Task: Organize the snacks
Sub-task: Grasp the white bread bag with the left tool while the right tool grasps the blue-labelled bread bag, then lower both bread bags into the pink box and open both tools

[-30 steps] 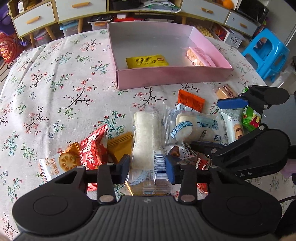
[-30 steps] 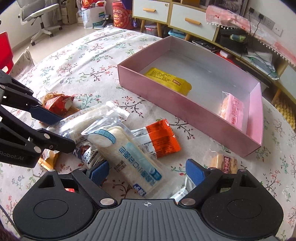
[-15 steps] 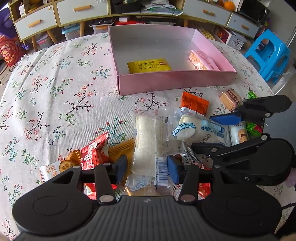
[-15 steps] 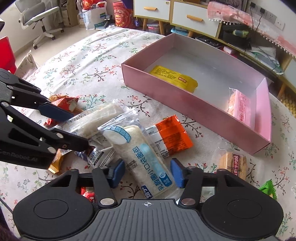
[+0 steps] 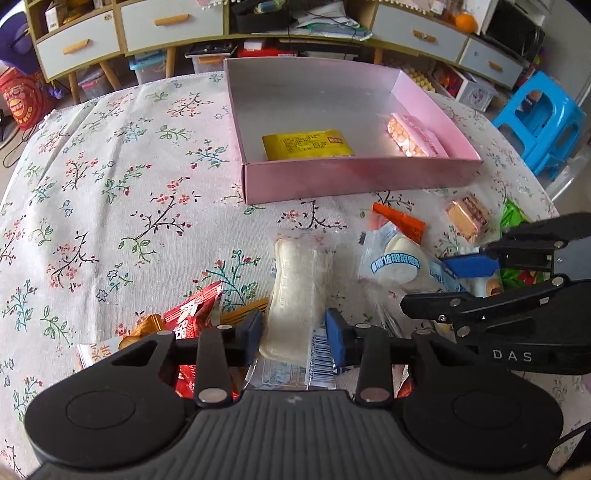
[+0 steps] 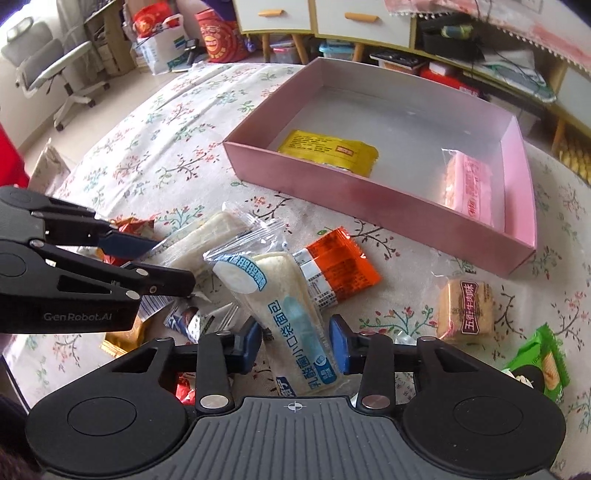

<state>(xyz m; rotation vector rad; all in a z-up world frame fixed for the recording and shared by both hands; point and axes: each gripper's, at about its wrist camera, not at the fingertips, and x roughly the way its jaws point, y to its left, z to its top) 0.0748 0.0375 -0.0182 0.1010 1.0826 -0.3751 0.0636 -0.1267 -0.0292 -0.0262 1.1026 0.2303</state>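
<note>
My left gripper (image 5: 294,330) is shut on a clear-wrapped white bread pack (image 5: 299,291), lifted off the table. My right gripper (image 6: 295,341) is shut on a blue-and-white bread pack (image 6: 291,317), also raised. The blue-and-white pack shows in the left wrist view (image 5: 399,264), and the clear pack in the right wrist view (image 6: 207,236). The pink box (image 5: 354,181) stands ahead on the floral tablecloth and holds a yellow packet (image 5: 306,144) and a pink wafer pack (image 5: 415,134).
Loose snacks lie on the cloth: an orange packet (image 6: 340,267), a tan biscuit pack (image 6: 465,310), a green pack (image 6: 543,365), red wrappers (image 5: 192,317). A blue stool (image 5: 539,122) and drawers (image 5: 170,22) stand beyond the table edge.
Both grippers closed on their bread packs and rose from the table, carrying the packs up. The right gripper went from wide open to shut.
</note>
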